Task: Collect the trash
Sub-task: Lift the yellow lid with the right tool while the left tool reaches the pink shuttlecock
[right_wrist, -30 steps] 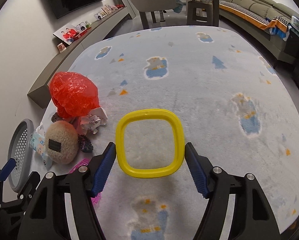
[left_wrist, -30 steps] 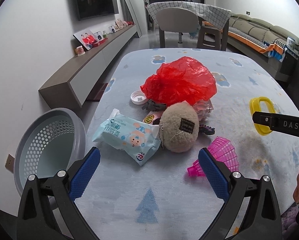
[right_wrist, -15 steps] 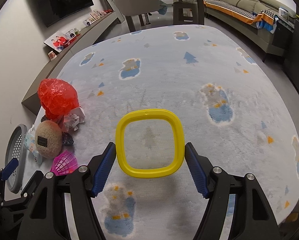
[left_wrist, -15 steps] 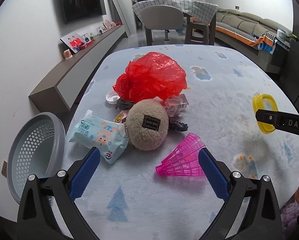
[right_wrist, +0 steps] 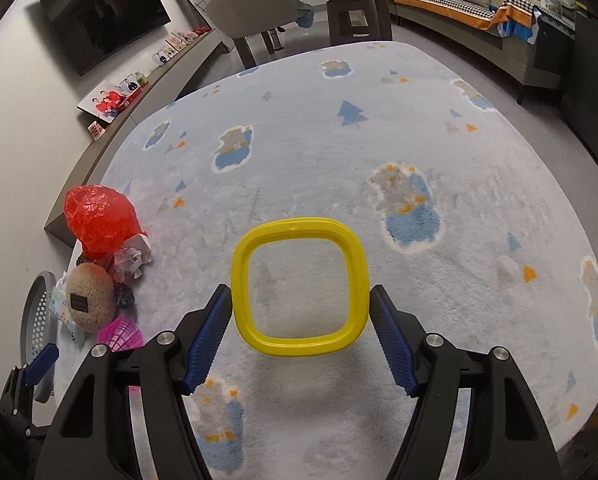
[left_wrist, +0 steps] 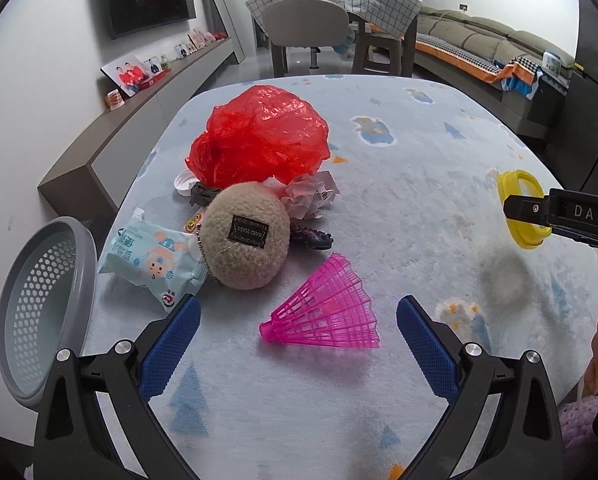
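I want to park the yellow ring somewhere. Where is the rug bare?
Bare: the wide stretch of rug ahead and to the right of the yellow ring, up to its far edge. Crowded: the left edge by the basket, with red bag, plush pouch, wipes pack, shuttlecock.

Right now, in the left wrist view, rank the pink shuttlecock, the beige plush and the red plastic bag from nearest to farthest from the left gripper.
1. Pink shuttlecock: just ahead of the left gripper, between its open fingers.
2. Beige plush: farther ahead, left of centre.
3. Red plastic bag: farthest, behind the plush.
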Available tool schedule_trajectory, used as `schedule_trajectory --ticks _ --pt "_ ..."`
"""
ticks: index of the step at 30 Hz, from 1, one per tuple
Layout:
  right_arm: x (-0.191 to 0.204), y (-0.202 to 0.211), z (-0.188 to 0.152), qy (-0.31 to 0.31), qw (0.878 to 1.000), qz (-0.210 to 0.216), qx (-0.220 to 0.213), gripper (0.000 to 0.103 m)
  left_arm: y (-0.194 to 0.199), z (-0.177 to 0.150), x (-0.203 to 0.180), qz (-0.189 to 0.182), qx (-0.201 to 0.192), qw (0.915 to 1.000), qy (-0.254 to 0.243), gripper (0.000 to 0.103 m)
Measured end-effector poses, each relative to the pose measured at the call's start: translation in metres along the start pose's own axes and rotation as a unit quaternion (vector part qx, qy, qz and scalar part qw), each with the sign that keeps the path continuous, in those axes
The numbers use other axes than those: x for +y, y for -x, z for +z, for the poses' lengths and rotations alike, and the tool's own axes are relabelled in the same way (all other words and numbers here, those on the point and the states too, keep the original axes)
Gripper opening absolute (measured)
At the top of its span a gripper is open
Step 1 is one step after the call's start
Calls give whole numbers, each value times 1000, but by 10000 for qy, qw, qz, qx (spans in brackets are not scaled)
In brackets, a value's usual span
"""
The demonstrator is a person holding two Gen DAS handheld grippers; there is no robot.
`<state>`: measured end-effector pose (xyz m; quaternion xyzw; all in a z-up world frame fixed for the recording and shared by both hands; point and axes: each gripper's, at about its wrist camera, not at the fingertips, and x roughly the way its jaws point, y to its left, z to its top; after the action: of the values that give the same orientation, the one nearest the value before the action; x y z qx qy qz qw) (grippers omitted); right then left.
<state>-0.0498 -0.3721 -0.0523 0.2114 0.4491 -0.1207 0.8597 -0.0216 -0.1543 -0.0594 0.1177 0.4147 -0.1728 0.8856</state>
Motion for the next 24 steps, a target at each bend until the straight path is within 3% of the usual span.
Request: schedule_trajectory --ticks 8,24 --pt "5 2 0 59 9999 132 1 68 -21 -2 -8 112 255 9996 -35 97" --pt "10 -4 -3 155 9998 134 80 68 -48 -3 2 216 667 9968 376 97"
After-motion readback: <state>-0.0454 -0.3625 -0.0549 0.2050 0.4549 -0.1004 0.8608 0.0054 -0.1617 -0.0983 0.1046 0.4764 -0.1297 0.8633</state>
